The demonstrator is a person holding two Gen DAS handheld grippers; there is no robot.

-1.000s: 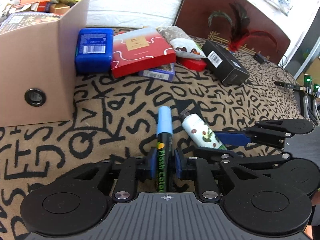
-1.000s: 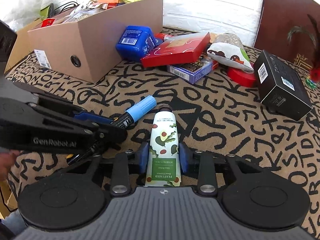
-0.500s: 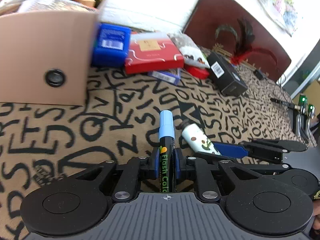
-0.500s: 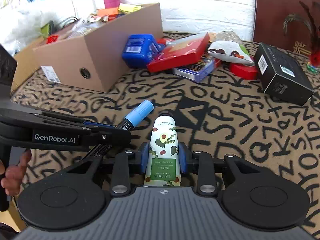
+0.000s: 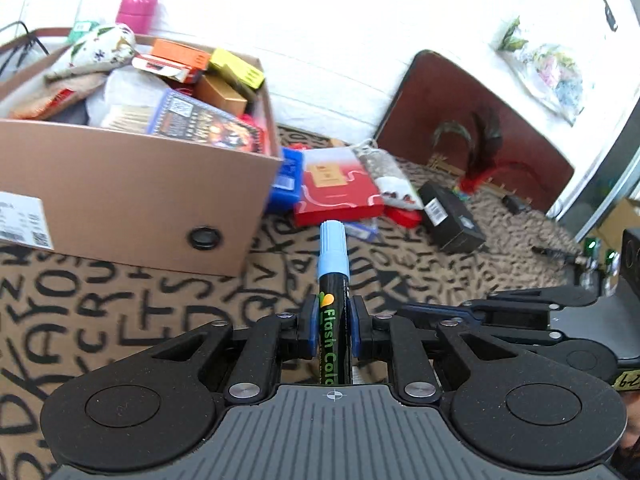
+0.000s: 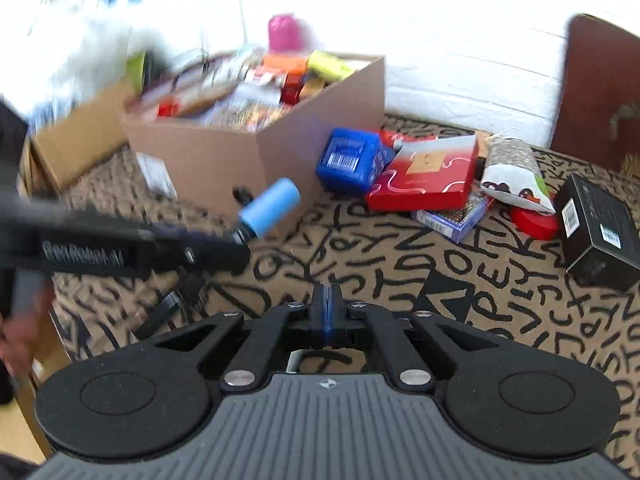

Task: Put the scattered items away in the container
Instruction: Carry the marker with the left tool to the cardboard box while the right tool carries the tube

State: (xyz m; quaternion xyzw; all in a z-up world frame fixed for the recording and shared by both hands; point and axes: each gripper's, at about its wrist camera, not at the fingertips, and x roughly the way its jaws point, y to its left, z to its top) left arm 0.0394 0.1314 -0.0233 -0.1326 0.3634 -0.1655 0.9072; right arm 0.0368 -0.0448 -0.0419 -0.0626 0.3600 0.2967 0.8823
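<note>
right tool (image 6: 327, 307): closed, empty | marker (image 6: 269, 209) beside cardboard box (image 6: 224, 160)

Lived-in home room, not lab or shop. Letter-patterned cloth (image 5: 120, 304) spread under everything. On it, open cardboard box (image 5: 132, 196) crammed with household odds and ends. Behind box, white brick wall (image 6: 460, 52) and pink bottle (image 5: 136, 6). Right of box, red gift box (image 6: 428, 176), blue packet (image 6: 348, 160), black carton (image 6: 596, 232). Farther right, dark wooden board (image 5: 460, 120) leaning against wall, feathers (image 5: 480, 140) before it.

"Flash Colo" on marker (image 5: 333, 320)
</note>
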